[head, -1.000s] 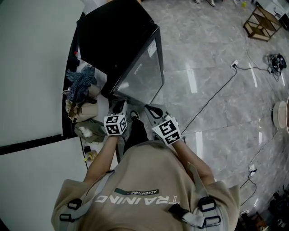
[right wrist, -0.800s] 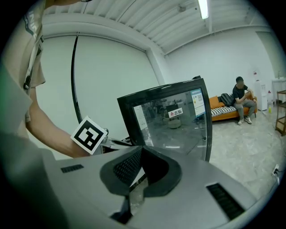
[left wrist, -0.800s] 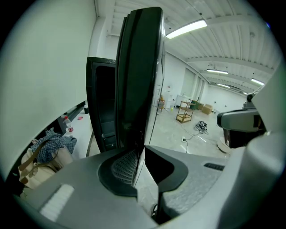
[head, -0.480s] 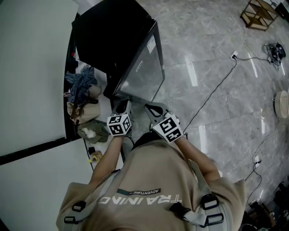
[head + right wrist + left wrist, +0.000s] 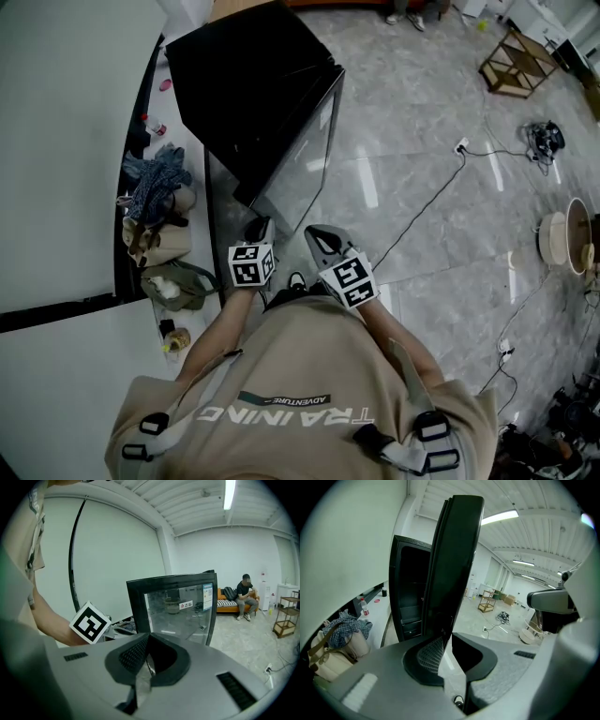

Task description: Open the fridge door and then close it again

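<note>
The left tongs [image 5: 446,637] pinch the free edge of the open fridge door [image 5: 457,550], apparently to steer its swing. The right tongs [image 5: 148,641] hang closed and empty alongside, not needed.

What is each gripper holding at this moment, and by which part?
The left gripper grips the fridge door by its free vertical edge, which stands between its jaws. The right gripper holds nothing; its jaws are together, short of the door.

Head view steeply down; 2 gripper views near, share fridge door [image 5: 180,609].
</note>
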Action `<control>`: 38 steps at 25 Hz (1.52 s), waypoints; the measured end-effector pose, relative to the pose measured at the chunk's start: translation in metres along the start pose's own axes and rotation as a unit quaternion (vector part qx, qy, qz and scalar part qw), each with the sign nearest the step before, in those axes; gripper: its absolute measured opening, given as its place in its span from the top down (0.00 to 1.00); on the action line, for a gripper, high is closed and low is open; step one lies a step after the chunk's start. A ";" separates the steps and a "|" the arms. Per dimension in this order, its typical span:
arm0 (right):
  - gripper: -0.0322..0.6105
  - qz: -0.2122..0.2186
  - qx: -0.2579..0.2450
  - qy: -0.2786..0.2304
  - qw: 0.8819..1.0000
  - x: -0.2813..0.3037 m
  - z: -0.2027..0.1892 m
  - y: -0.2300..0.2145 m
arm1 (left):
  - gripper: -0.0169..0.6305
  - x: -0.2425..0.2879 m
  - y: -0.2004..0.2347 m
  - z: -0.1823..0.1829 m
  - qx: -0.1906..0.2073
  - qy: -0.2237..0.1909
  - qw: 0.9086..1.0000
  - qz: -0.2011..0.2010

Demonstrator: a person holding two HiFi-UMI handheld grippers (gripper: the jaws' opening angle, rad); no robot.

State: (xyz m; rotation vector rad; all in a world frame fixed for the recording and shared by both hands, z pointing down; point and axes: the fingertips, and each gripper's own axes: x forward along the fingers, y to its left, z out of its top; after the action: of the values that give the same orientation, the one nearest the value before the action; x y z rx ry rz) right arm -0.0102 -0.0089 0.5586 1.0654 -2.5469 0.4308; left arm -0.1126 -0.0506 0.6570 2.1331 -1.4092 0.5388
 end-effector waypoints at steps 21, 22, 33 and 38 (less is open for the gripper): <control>0.96 -0.064 0.013 0.012 0.998 -0.017 -0.024 0.013 | 0.93 -0.002 -0.039 -0.010 0.069 -0.013 0.997 -0.027; 0.96 -0.060 0.012 0.011 0.998 -0.017 -0.025 0.014 | 0.93 -0.002 -0.041 -0.011 0.066 -0.010 0.997 -0.025; 0.96 0.003 -0.002 0.006 1.000 -0.041 -0.031 -0.006 | 0.93 -0.001 -0.079 -0.019 0.033 -0.004 0.999 0.018; 0.96 0.032 -0.017 0.004 0.999 -0.058 -0.034 -0.025 | 0.93 0.001 -0.108 -0.029 0.013 0.010 0.999 0.044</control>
State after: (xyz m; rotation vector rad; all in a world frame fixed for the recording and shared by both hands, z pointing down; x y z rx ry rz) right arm 0.0524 0.0238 0.5680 0.9696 -2.5779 0.4053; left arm -0.0135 0.0009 0.6580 2.0882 -1.4973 0.6142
